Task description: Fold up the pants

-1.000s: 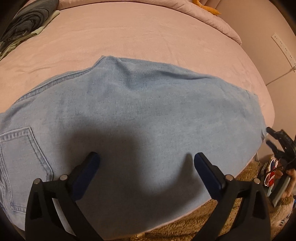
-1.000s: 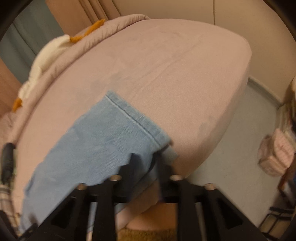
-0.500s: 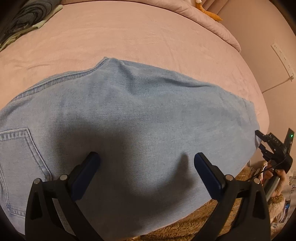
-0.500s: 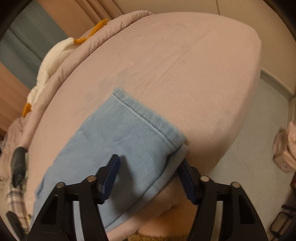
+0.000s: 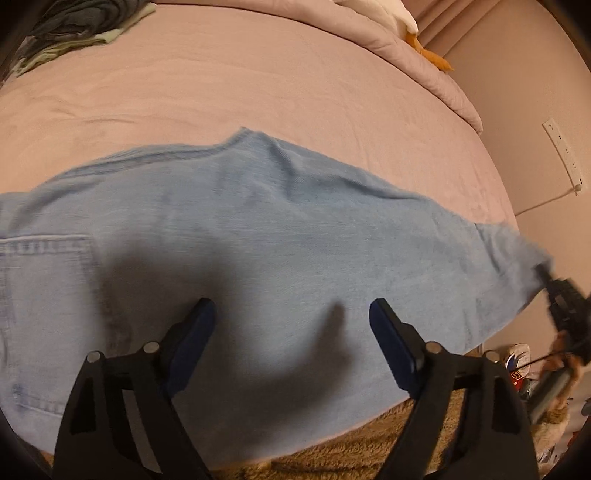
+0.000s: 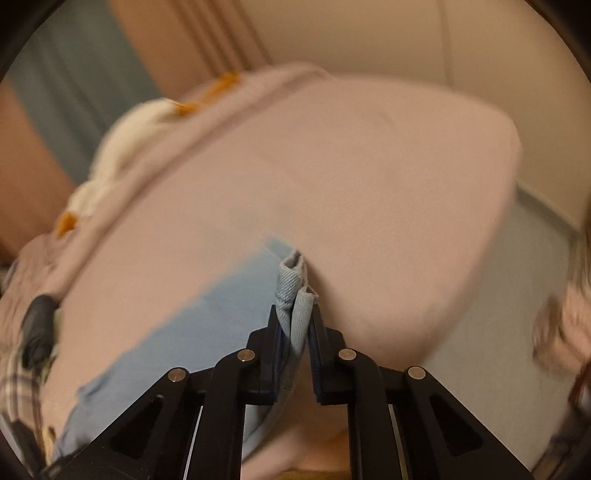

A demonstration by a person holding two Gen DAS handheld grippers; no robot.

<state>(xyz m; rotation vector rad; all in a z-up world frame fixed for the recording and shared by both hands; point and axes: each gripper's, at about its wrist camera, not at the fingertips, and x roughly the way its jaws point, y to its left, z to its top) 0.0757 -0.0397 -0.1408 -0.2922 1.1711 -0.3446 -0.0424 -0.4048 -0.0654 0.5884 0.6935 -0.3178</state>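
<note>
Light blue jeans (image 5: 258,236) lie flat across a pink bed (image 5: 258,81), a back pocket (image 5: 44,280) at the left. My left gripper (image 5: 291,321) is open and empty, hovering over the middle of the jeans near the bed's front edge. My right gripper (image 6: 295,321) is shut on the bunched hem of the jeans' leg (image 6: 293,291) at the bed's corner. It also shows in the left wrist view (image 5: 554,288) at the far right, gripping the leg end.
Folded dark clothes (image 5: 74,26) lie at the bed's far left. A white and orange plush toy (image 5: 406,26) rests at the head of the bed. A brown shaggy rug (image 5: 351,443) lies on the floor below the bed. A power strip (image 5: 565,155) hangs on the wall.
My right gripper has closed on the leg hem, which it straddled open half a second ago. The hem is now bunched and lifted. My left gripper has stayed open over the jeans.
</note>
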